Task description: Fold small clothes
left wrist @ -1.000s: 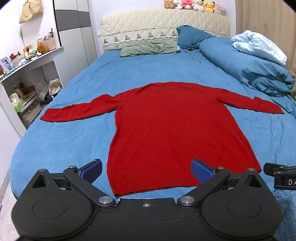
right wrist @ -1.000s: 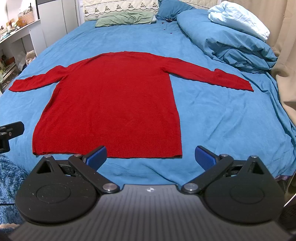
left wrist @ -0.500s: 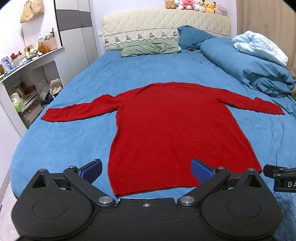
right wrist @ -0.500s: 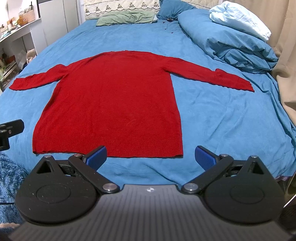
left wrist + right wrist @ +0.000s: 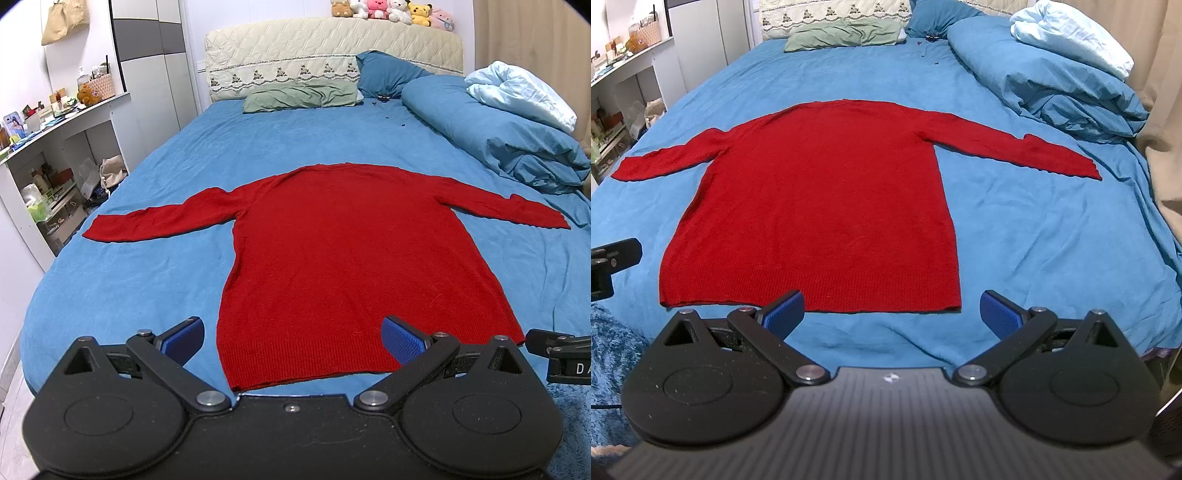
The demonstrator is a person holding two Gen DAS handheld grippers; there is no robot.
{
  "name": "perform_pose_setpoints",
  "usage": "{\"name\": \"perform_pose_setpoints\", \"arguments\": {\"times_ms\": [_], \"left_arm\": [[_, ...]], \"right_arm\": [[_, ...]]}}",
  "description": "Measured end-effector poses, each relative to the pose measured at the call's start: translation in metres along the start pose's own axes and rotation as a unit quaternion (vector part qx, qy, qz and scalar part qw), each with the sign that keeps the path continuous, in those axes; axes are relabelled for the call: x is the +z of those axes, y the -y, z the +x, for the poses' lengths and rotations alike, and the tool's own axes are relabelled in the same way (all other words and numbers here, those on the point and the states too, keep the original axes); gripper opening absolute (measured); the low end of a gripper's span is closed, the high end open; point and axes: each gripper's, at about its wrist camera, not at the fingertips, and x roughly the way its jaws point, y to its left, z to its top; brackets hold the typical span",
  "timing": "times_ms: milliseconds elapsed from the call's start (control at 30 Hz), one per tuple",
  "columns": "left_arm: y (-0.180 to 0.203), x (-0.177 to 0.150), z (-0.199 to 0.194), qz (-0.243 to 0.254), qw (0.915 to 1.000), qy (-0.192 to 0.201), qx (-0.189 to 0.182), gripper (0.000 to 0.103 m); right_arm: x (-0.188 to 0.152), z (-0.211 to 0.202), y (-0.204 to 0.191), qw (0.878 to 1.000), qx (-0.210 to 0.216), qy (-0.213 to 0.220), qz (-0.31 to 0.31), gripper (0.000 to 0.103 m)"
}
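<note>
On the middle of the bed, the red sweater (image 5: 354, 258) is lying flat, both sleeves spread out to the sides and the ribbed hem (image 5: 827, 291) nearest me. Nothing is folded yet, as far as I am judging it.

I am holding the left gripper (image 5: 291, 341) just short of the hem, over its left corner, with the blue pads (image 5: 183, 338) spread wide and pinching nothing. The right gripper (image 5: 890, 312) is hovering near the hem's right corner, likewise spread and empty. Whether either is touching the cloth, I cannot tell.

Risks I am weighing from here:
- The knit is looking loose and stretchy; a pinch taking only the top layer would be dragging front away from back and skewing the fold.
- The blue sheet (image 5: 1034, 240) beneath is wrinkling softly; a deep bite could be catching sheet along with hem.
- Lifting the two corners unevenly would be twisting the body and pulling the sleeves out of line.
- The right sleeve cuff (image 5: 1082, 168) is lying near the bunched duvet (image 5: 1063, 81), so a sweep that way could be snagging there.
</note>
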Motion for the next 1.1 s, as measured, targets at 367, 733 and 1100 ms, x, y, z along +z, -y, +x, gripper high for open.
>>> {"name": "perform_pose_setpoints", "arguments": {"times_ms": [367, 733, 1100], "left_arm": [[-0.001, -0.001, 0.000, -0.002, 1.0000, 0.004, 0.004, 0.103], [0.019, 0.037, -0.004, 0.027, 0.9979, 0.058, 0.000, 0.103], [0.086, 0.179, 0.075, 0.053, 0.9878, 0.115, -0.091, 0.103]], "right_arm": [[0.000, 0.000, 0.000, 1.000, -0.001, 0.000, -0.001, 0.103], [0.016, 0.004, 0.012, 1.000, 0.008, 0.010, 0.012, 0.103], [0.102, 0.048, 0.137, 0.993, -0.044, 0.036, 0.103, 0.103]]}}
